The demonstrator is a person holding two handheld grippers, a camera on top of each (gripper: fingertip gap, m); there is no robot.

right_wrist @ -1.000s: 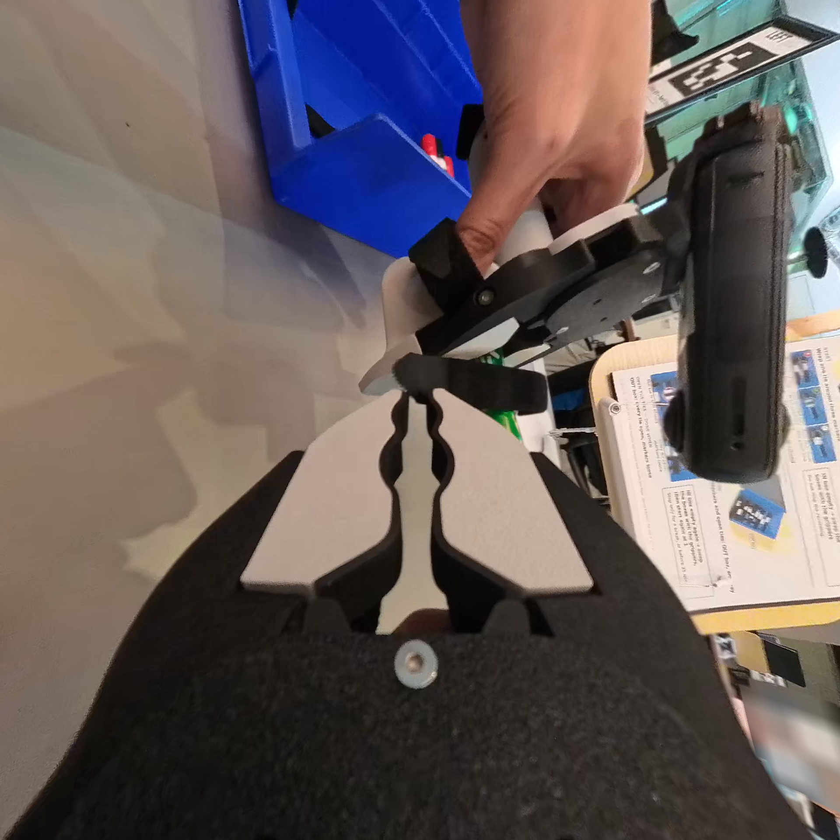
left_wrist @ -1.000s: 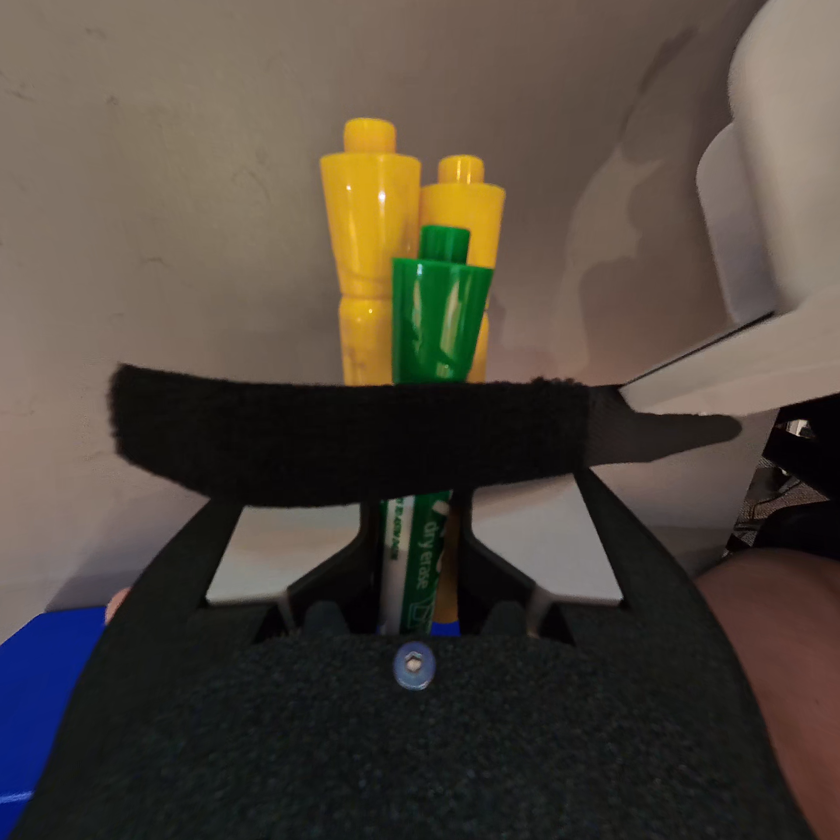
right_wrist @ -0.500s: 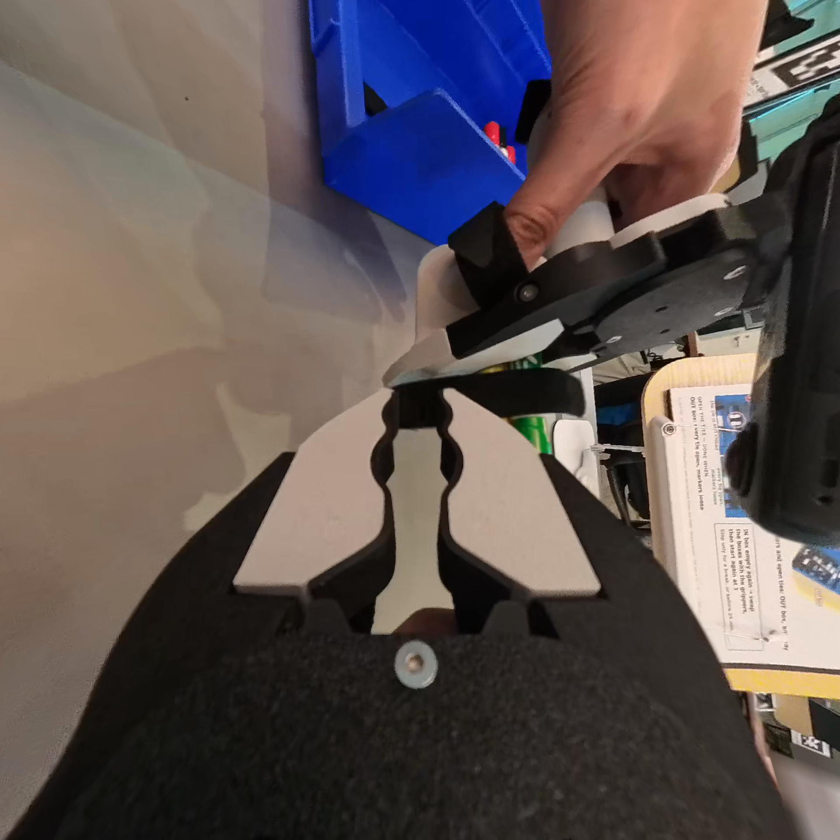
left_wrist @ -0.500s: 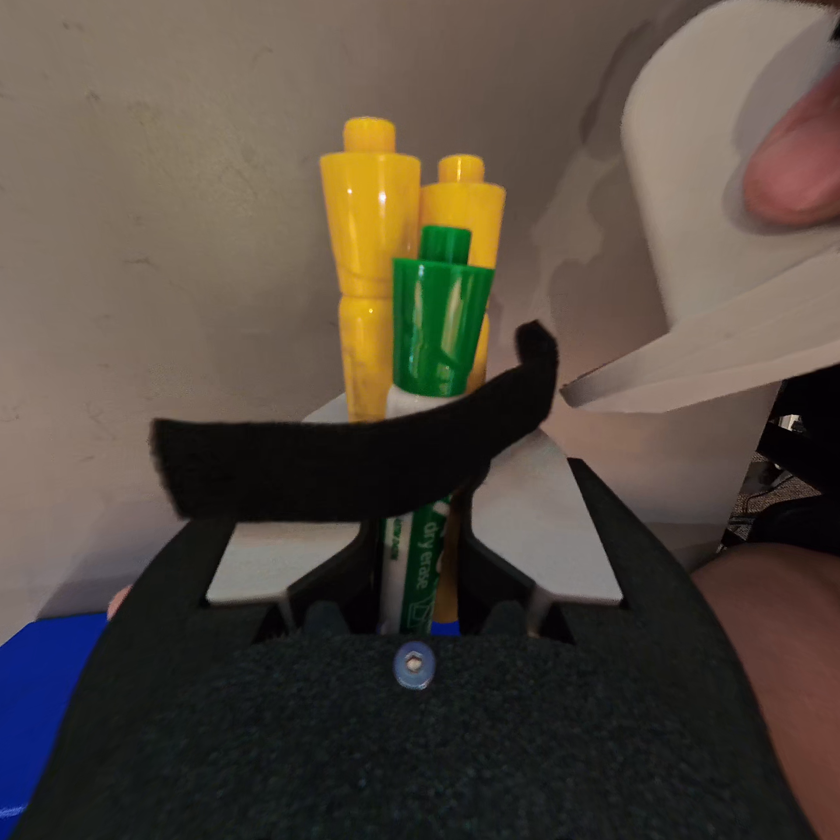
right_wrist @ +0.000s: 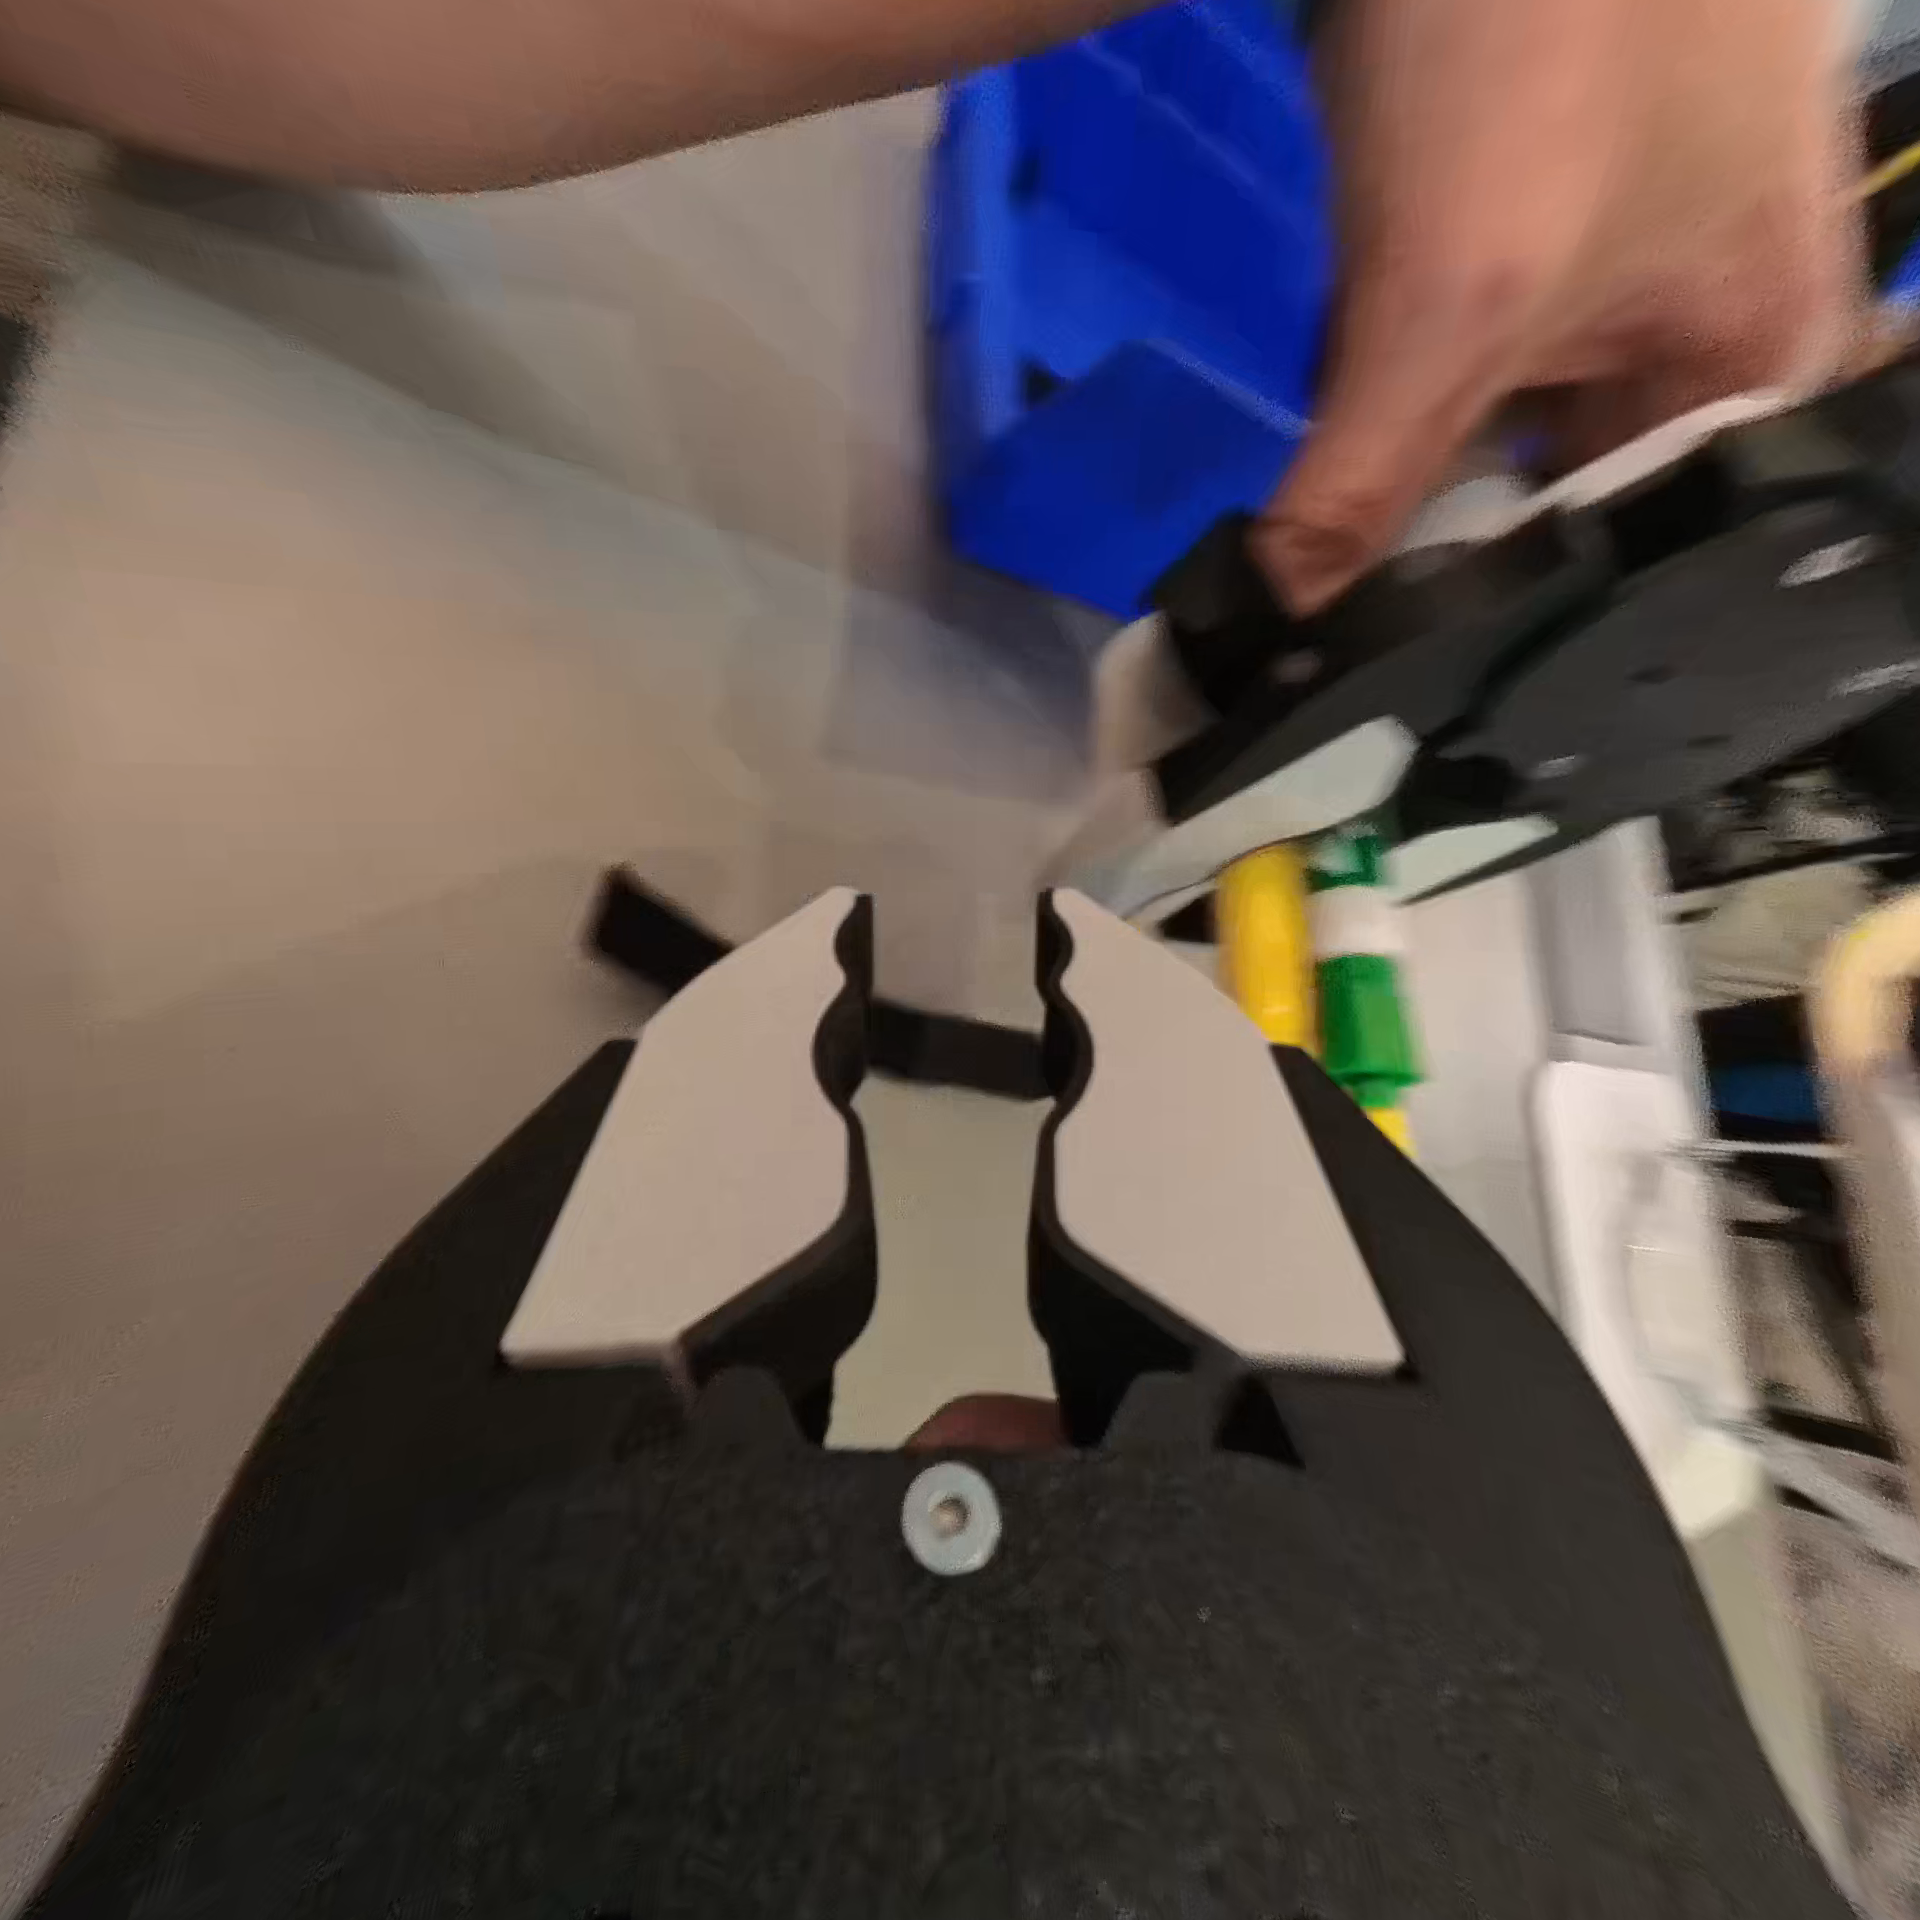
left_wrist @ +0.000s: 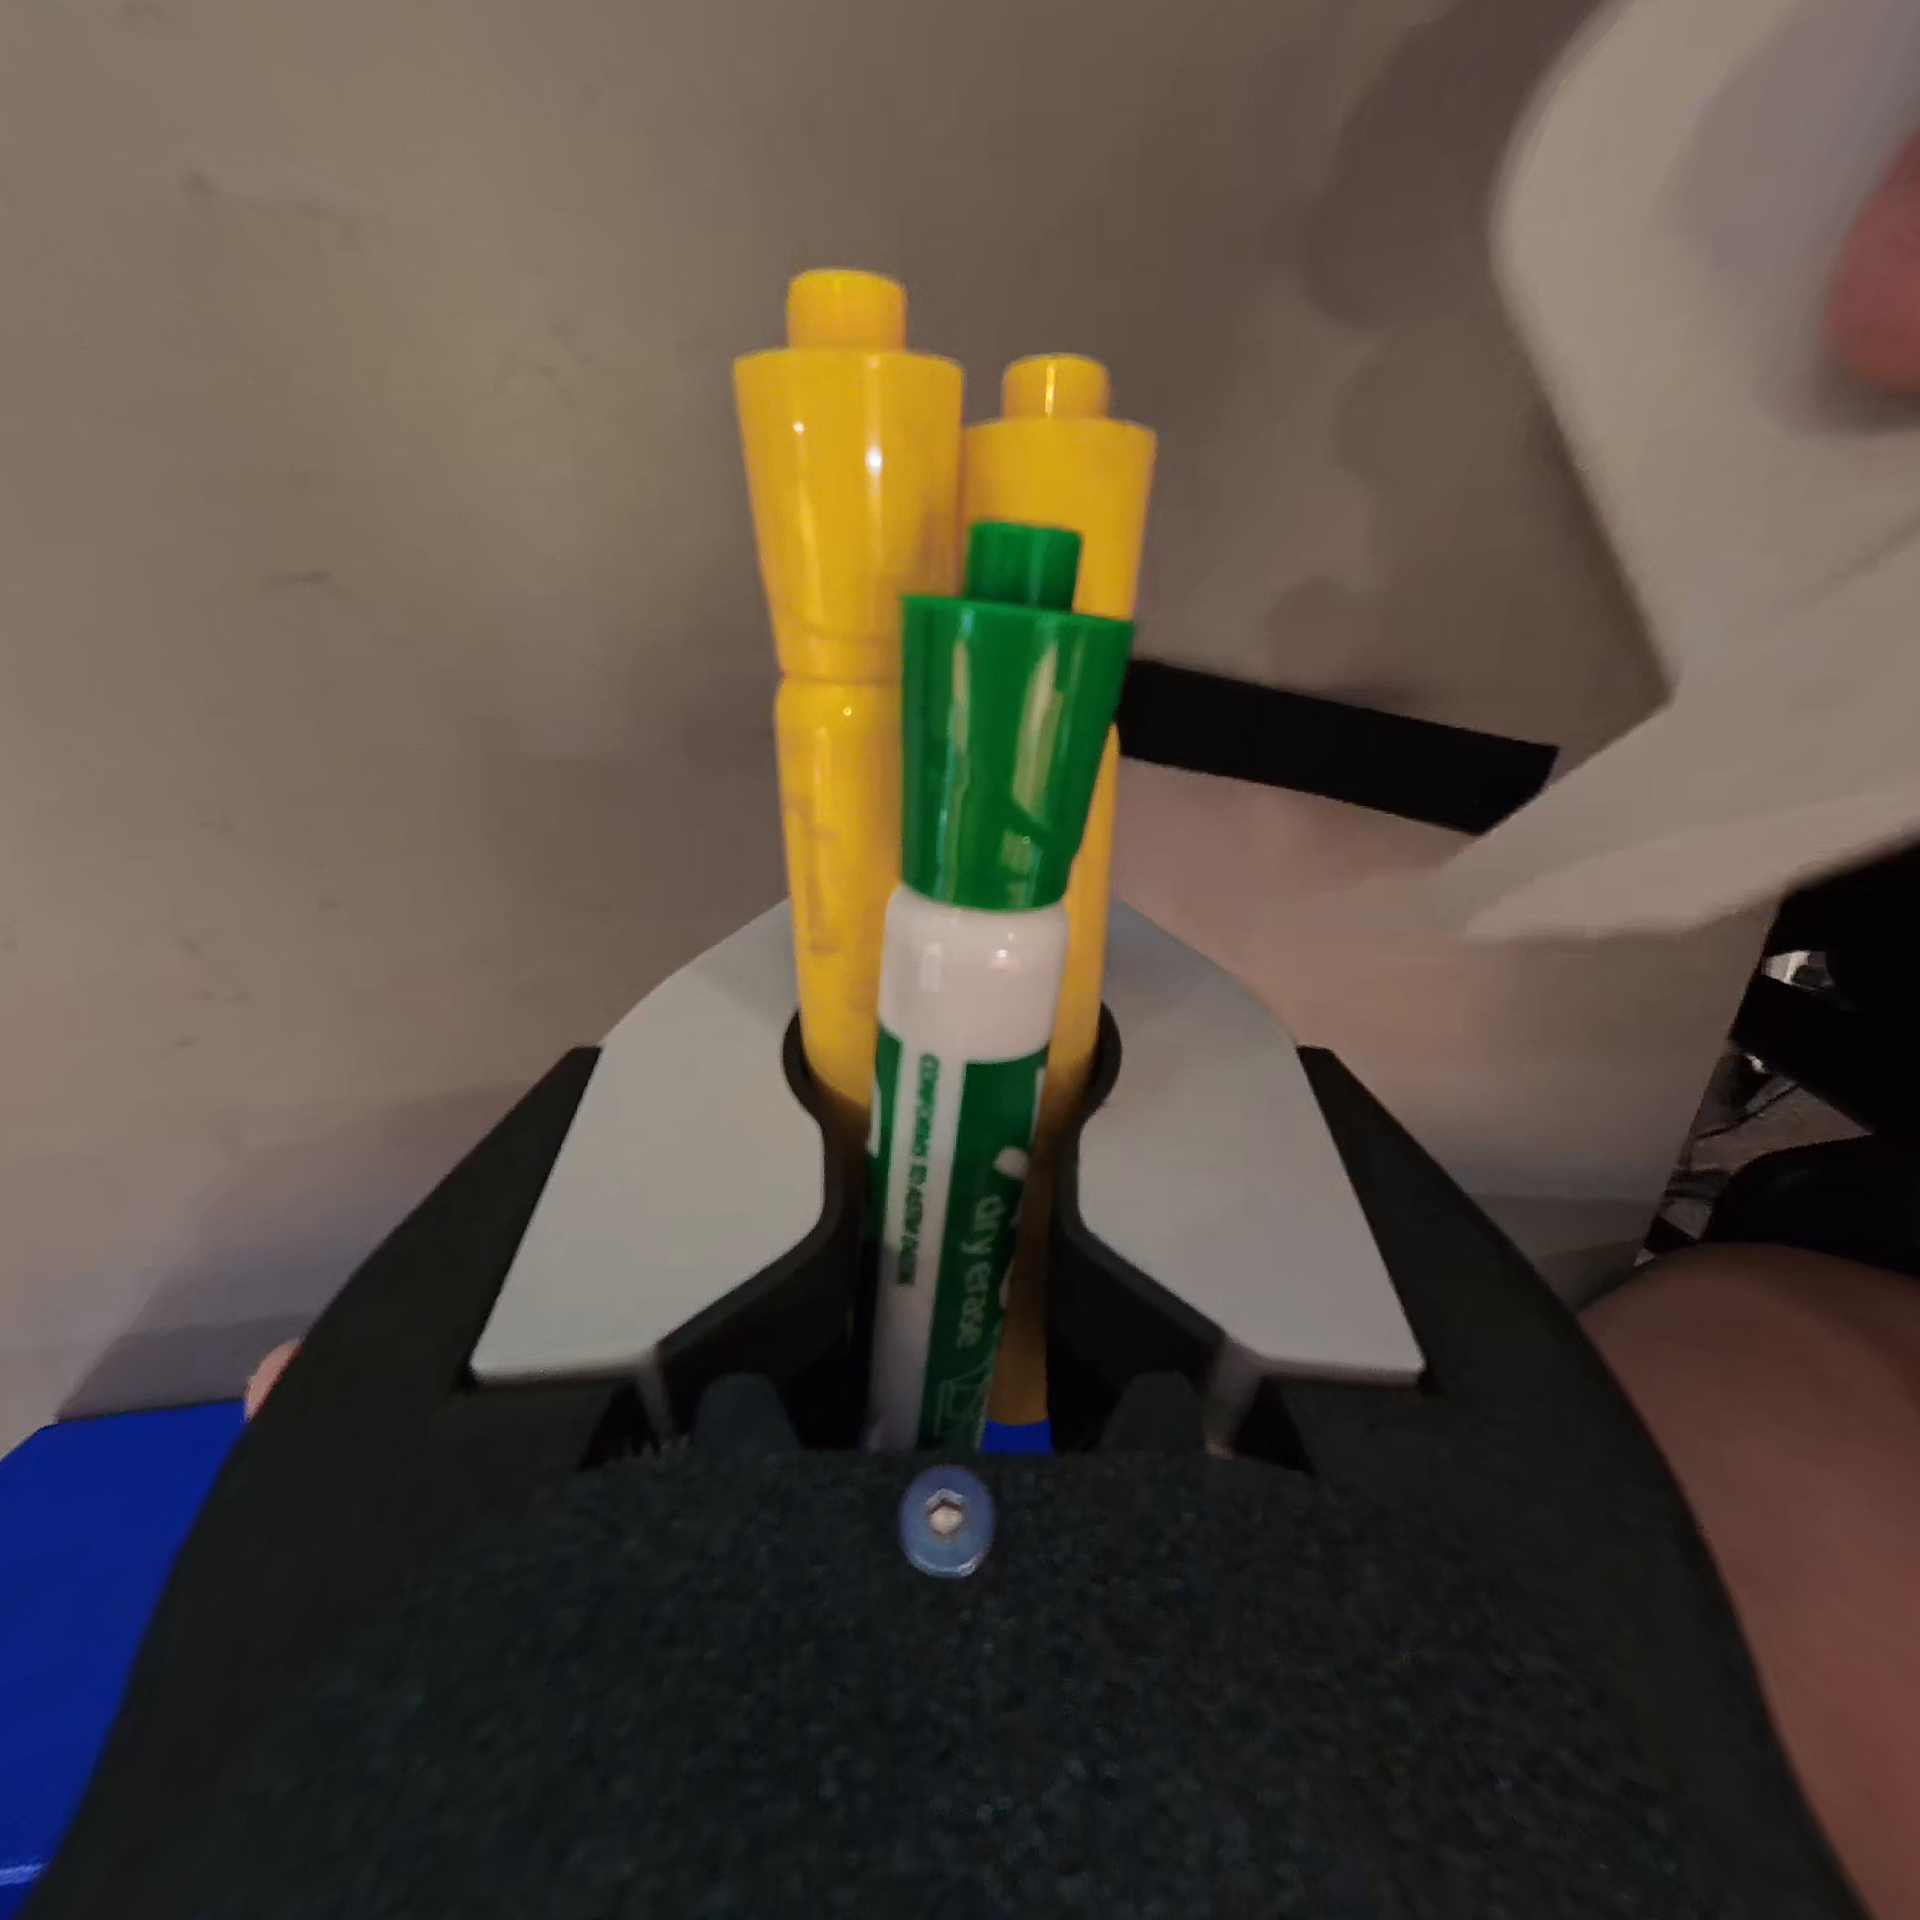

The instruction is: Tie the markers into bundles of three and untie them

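Left wrist view: the left claw [left_wrist: 951, 1049] is clamping three markers, which are pointing away from the camera. The two yellow markers [left_wrist: 847, 623] are lying side by side, with the green marker [left_wrist: 987, 935] in front of them. Right of the green marker's cap, a black strap [left_wrist: 1330, 758] is lying on the pale counter [left_wrist: 364, 623]. The right claw is showing only as a blurred white shape at the right edge.

Right wrist view: the right claw [right_wrist: 954, 914] is standing narrowly parted, gripping nothing. The black strap [right_wrist: 945, 1049] is lying flat on the counter [right_wrist: 312, 831], crossing behind the fingers [right_wrist: 727, 1122]. Right of the strap, a hand [right_wrist: 1538, 312] is holding the left claw [right_wrist: 1340, 831], which is gripping the markers. A blue bin [right_wrist: 1122, 364] is sitting beyond the strap.
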